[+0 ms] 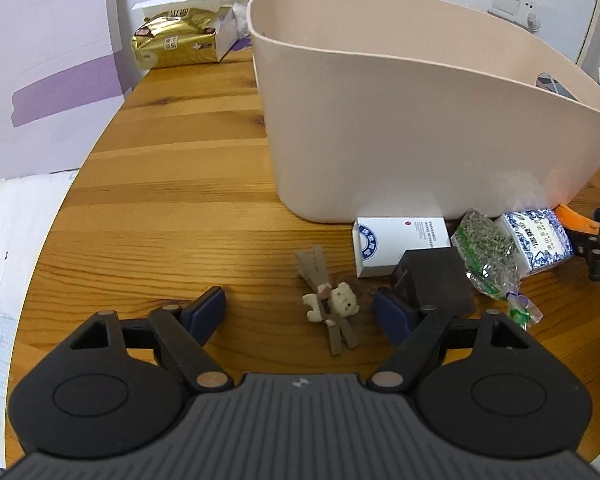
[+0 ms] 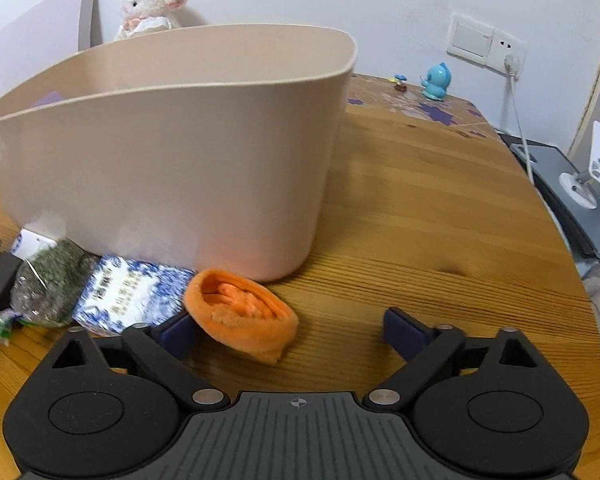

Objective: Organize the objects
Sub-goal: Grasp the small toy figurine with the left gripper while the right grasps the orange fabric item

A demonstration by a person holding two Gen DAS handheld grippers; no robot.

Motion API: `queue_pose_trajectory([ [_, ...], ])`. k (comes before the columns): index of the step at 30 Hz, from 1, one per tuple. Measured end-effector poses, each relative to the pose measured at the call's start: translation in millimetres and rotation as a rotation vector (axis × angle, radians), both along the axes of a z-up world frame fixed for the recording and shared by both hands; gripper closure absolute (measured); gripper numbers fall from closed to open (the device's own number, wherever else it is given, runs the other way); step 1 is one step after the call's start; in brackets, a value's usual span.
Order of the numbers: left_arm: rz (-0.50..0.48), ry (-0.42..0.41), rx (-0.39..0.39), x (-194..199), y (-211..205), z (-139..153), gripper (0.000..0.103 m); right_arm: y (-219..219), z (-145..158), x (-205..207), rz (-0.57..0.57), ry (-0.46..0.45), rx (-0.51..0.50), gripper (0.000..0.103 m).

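A big beige tub (image 1: 400, 128) (image 2: 172, 160) stands on the wooden table (image 1: 172, 208). In front of it lie a small bear clip (image 1: 334, 306), a white box (image 1: 396, 244), a dark block (image 1: 432, 280), a bag of green bits (image 1: 490, 254) (image 2: 46, 284), a blue-patterned packet (image 1: 538, 238) (image 2: 134, 292) and a rolled orange cloth (image 2: 242, 314). My left gripper (image 1: 300, 312) is open, the bear clip between its fingers, untouched. My right gripper (image 2: 292, 330) is open around the orange cloth, which sits by its left finger (image 2: 176, 334).
A gold tissue pack (image 1: 174, 42) and a white plush toy (image 2: 150, 4) sit at the table's back. A blue figurine (image 2: 436, 82) and a wall socket (image 2: 486, 46) are at the far right. A grey device with a white stand (image 2: 580, 188) lies beyond the right edge.
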State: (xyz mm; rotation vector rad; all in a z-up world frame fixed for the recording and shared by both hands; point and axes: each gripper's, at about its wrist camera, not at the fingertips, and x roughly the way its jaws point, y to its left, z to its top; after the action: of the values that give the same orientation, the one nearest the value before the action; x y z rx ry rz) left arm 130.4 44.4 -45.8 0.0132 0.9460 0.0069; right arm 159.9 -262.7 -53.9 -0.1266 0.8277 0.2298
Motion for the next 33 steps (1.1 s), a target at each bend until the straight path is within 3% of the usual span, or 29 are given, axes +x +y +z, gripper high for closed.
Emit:
queue_pose_trajectory([
  [7, -0.002, -0.015, -0.008, -1.7, -0.5, 4.5, 0.053, 6.3, 6.7, -3.5, 0.026, -0.008, 0.014, 0.036],
  [9, -0.007, -0.022, -0.014, -2.9, 0.5, 5.3, 0.069, 7.5, 9.0, -5.9, 0.032, -0.012, 0.019, 0.059],
  [10, -0.009, -0.021, -0.019, -3.8, 0.9, 5.8, 0.073, 8.5, 9.8, -7.3, 0.032, -0.016, 0.019, 0.065],
  [12, -0.011, -0.021, -0.027, -4.6, 2.3, 6.0, 0.074, 11.4, 10.1, -10.9, 0.031, -0.024, 0.016, 0.083],
  [18, -0.006, -0.026, -0.041, -11.2, 4.0, 6.8, 0.08, 16.9, 9.0, -23.9, 0.048, -0.038, 0.002, 0.09],
  [26, -0.001, -0.03, -0.071, -26.7, 6.7, 11.5, 0.081, 12.4, 21.7, -42.2, 0.031, -0.063, 0.013, 0.09],
  [33, -0.015, -0.118, -0.032, -52.9, -5.3, 50.1, 0.081, 9.6, 48.3, -63.7, 0.041, -0.118, 0.043, 0.09],
])
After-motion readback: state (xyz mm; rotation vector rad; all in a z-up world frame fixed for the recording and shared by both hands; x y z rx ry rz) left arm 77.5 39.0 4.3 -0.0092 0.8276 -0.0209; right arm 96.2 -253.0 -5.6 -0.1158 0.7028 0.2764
